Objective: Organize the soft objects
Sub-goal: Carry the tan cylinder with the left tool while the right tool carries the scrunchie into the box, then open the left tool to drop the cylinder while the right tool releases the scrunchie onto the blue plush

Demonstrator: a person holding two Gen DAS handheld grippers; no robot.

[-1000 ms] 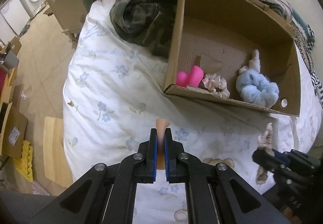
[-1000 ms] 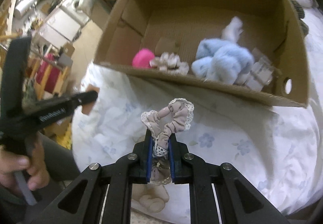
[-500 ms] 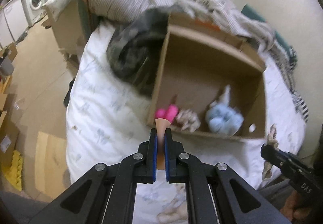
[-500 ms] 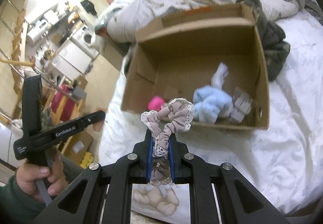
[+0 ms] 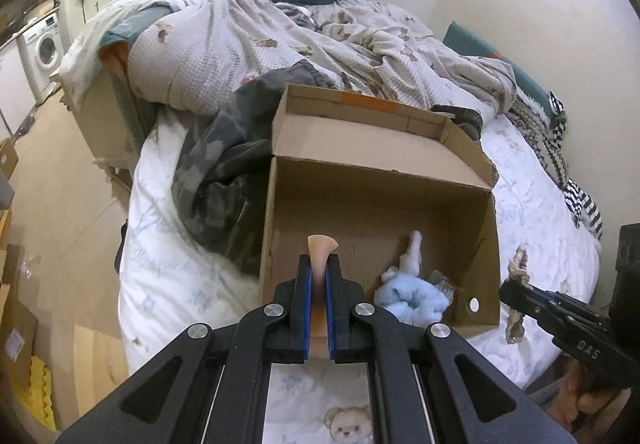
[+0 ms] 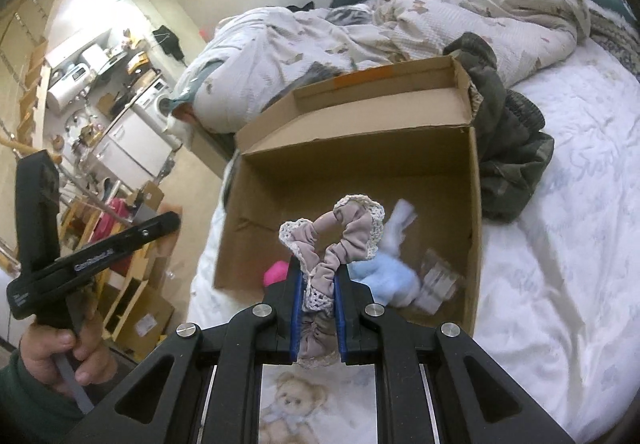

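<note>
My left gripper [image 5: 318,270] is shut on a thin peach-coloured soft piece [image 5: 321,247] that sticks up between the blue pads. It hangs above the near wall of an open cardboard box [image 5: 360,172] on the bed. My right gripper [image 6: 316,278] is shut on a mauve scrunchie with lace trim [image 6: 346,230], also above the box's [image 6: 352,144] near side. Inside the box lie a pale blue fluffy object [image 6: 386,276] and a pink object [image 6: 276,271]. In the left wrist view the right gripper [image 5: 516,290] shows at the right with the scrunchie [image 5: 519,264].
A camouflage garment [image 5: 216,172] lies against the box's left side. A rumpled quilt [image 5: 240,44] is heaped behind it. The white flowered sheet [image 5: 168,276] covers the bed. Clear packets [image 6: 438,278] lie in the box. Cartons [image 5: 16,328] and a washing machine [image 5: 46,44] stand on the floor at the left.
Both grippers have risen and drawn back from the box, so the box looks smaller and the quilt and wall have come into view. Both grips are unchanged.
</note>
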